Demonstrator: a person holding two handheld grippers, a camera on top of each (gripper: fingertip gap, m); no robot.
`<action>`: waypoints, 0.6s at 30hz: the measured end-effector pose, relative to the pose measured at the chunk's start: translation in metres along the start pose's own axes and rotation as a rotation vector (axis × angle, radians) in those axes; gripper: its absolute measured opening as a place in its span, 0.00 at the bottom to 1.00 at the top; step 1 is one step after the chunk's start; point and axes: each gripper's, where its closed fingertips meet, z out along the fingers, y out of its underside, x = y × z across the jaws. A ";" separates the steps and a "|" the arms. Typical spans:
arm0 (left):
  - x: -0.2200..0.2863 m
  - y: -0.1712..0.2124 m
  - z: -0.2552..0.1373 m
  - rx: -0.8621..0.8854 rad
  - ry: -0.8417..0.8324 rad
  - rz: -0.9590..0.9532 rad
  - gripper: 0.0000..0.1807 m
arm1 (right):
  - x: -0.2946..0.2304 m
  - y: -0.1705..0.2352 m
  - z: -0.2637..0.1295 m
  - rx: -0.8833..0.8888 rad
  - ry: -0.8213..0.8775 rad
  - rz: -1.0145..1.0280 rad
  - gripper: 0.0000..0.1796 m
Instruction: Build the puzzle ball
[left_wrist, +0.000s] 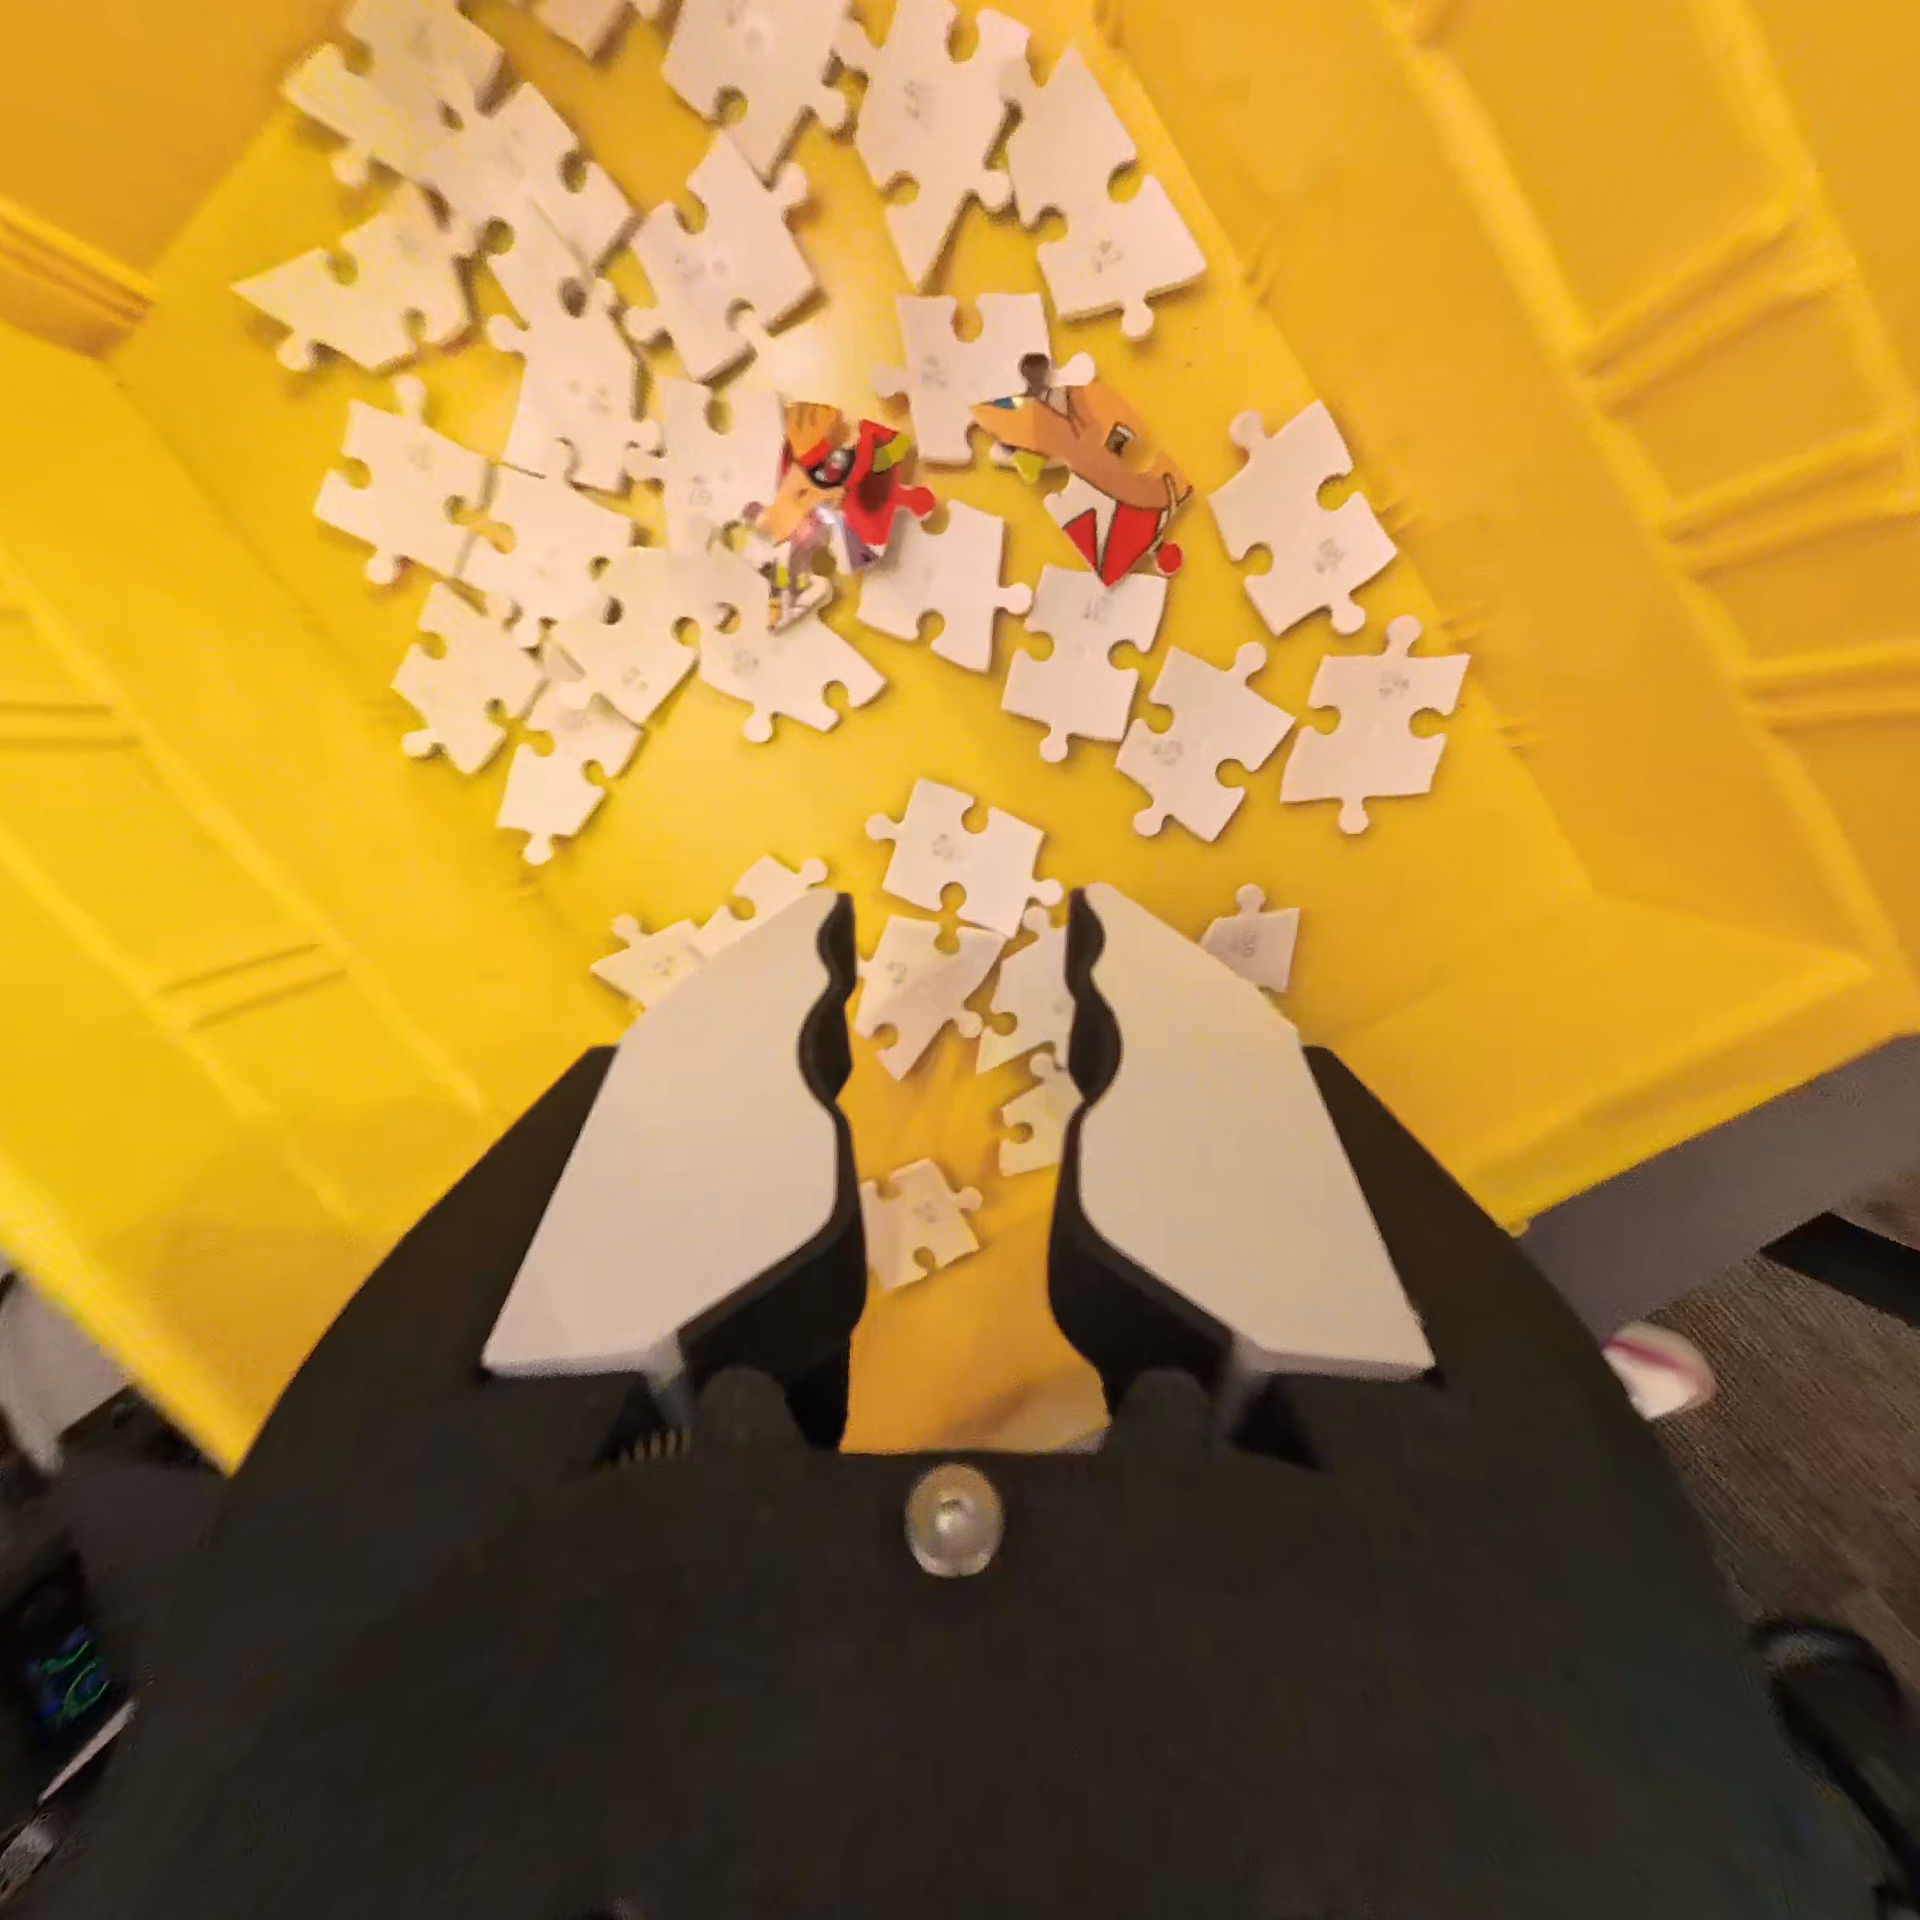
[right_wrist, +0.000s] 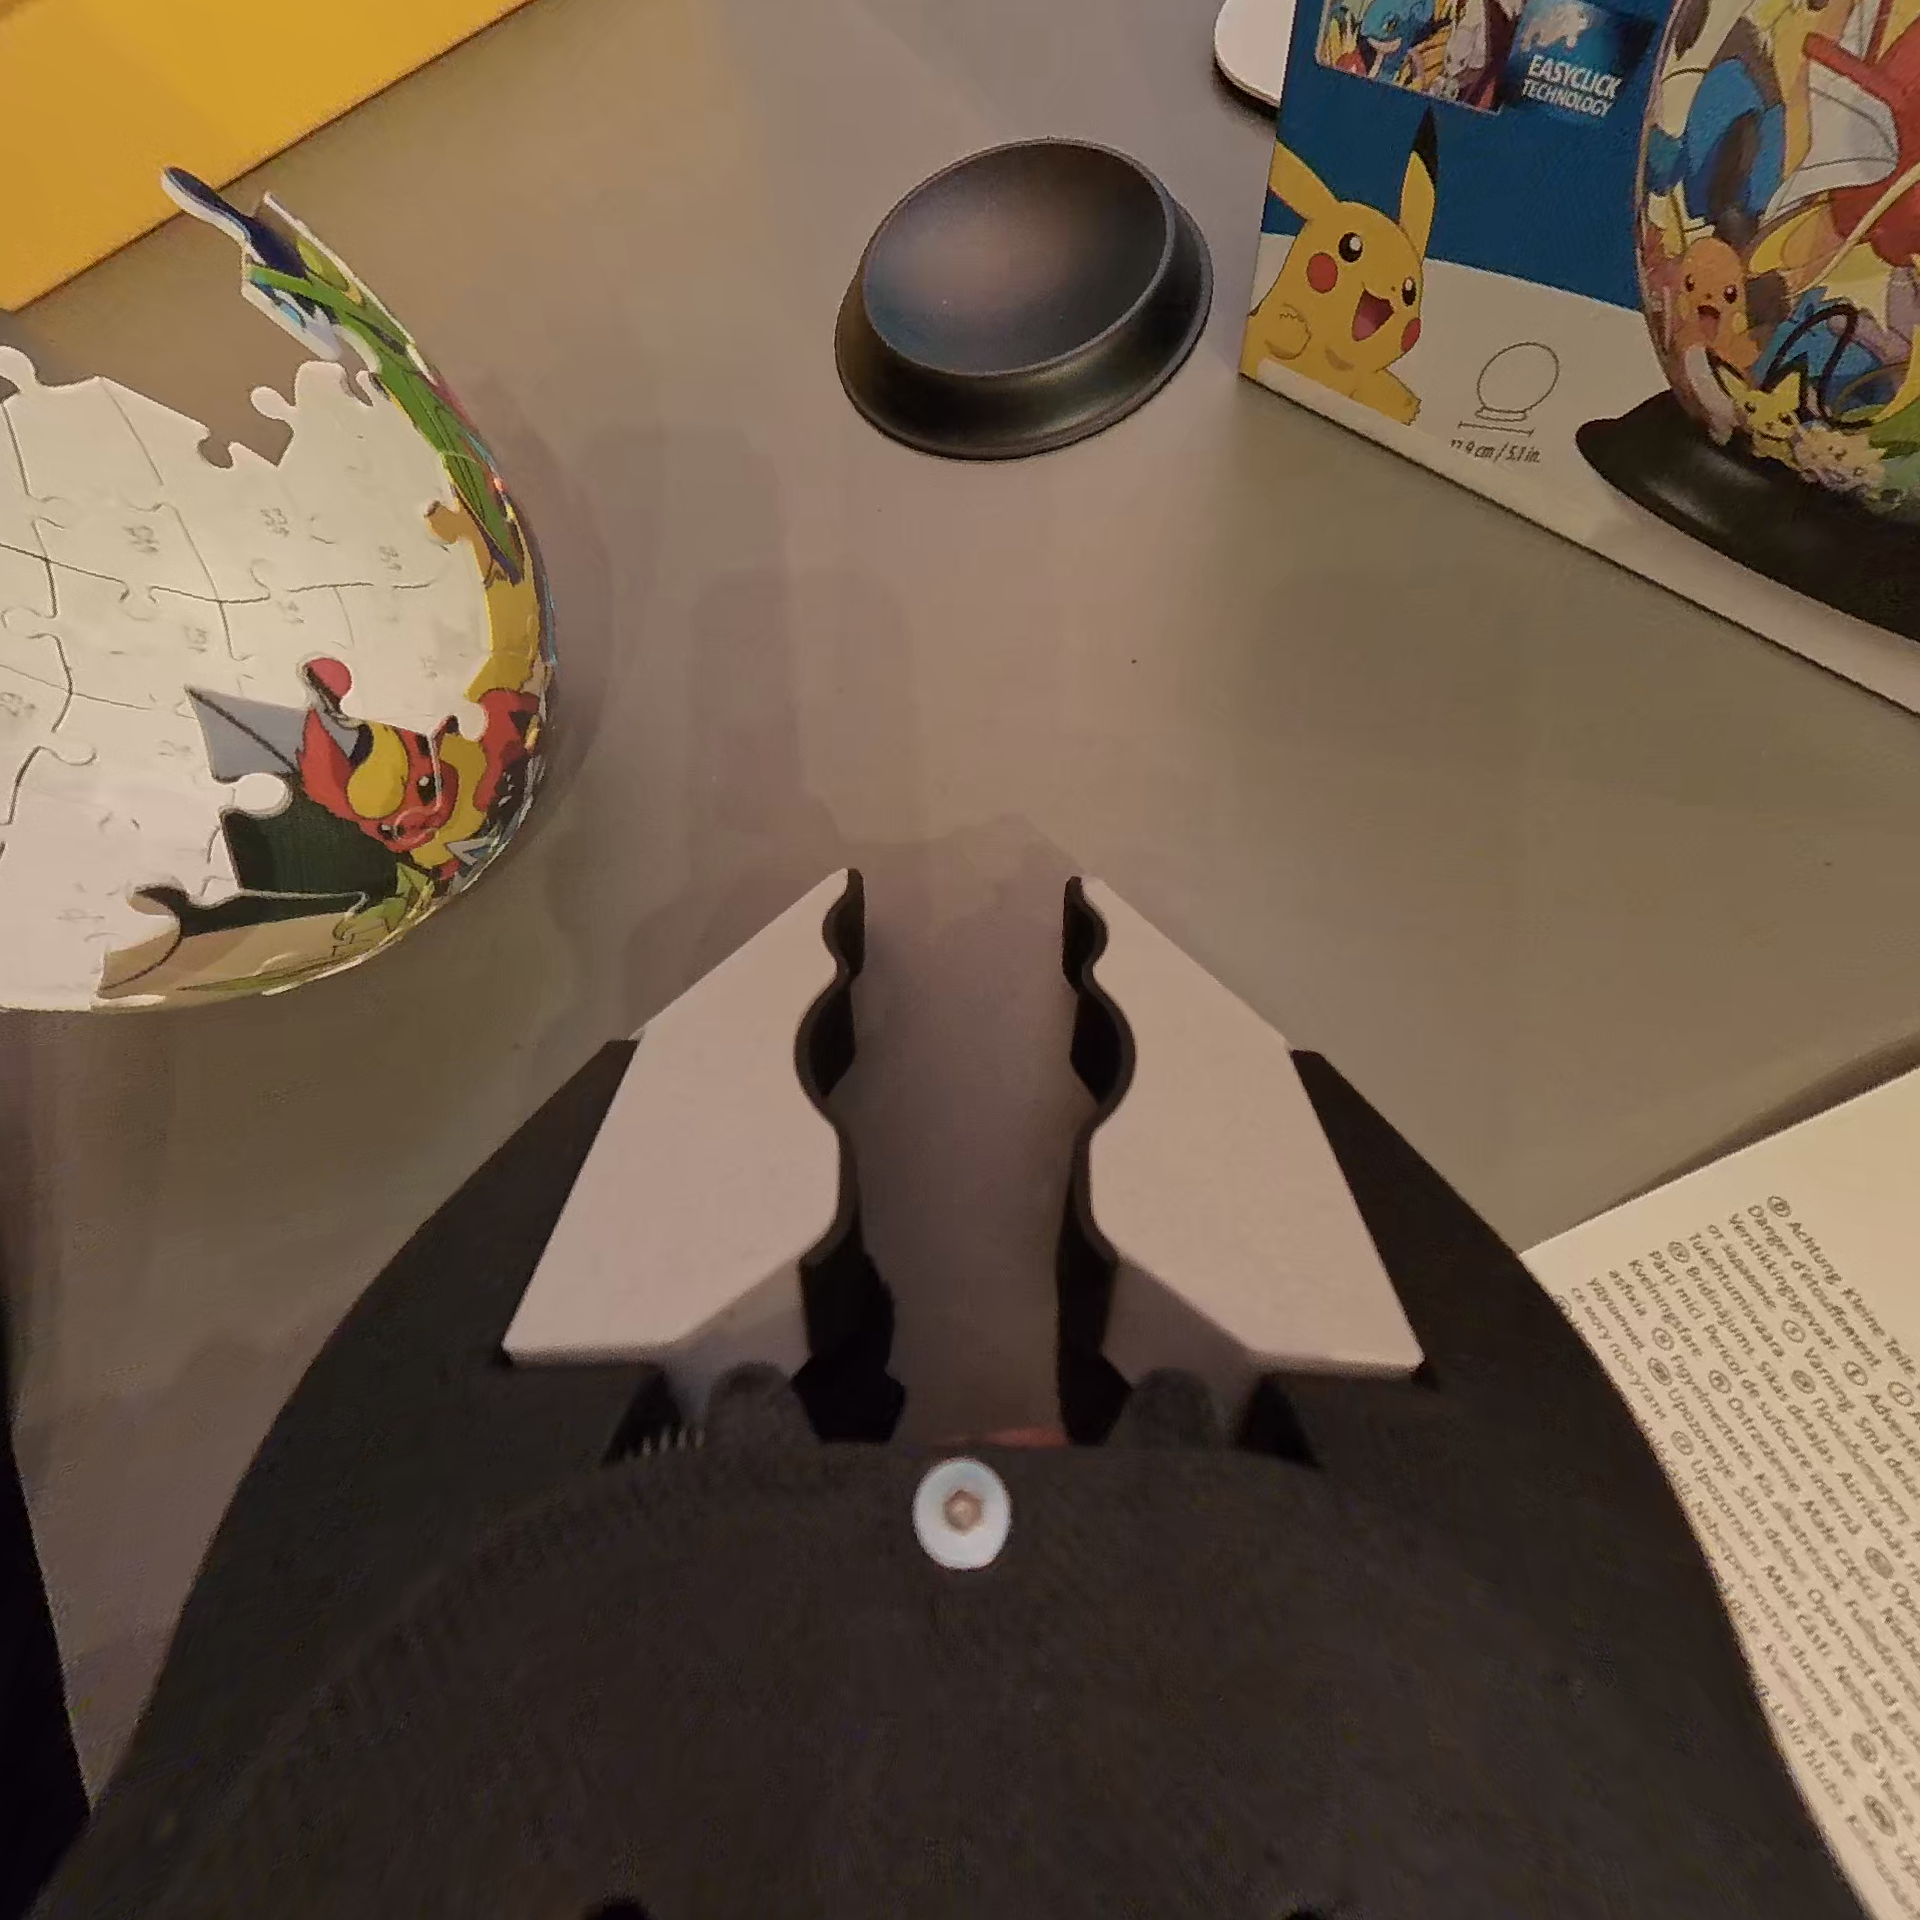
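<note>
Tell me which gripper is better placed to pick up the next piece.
Left. The left gripper hangs open over loose pieces in the yellow bin; the right gripper is open above bare table.

Left wrist view: looks steeply down, close, into a yellow plastic bin (left_wrist: 1558, 520), loose pieces toward 12 o'clock.
Right wrist view: angled down over a grey tabletop (right_wrist: 1039, 675); bin corner at 11 o'clock.
</note>
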 end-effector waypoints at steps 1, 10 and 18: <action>0.001 0.001 0.006 -0.020 0.017 0.005 0.22 | 0.000 0.000 0.000 0.000 0.001 -0.001 0.20; 0.010 -0.015 0.033 -0.049 0.071 0.004 0.16 | 0.000 0.000 0.000 -0.001 0.000 -0.001 0.20; -0.003 -0.029 0.025 0.053 0.021 -0.085 0.19 | -0.002 0.000 0.000 -0.002 -0.015 -0.010 0.21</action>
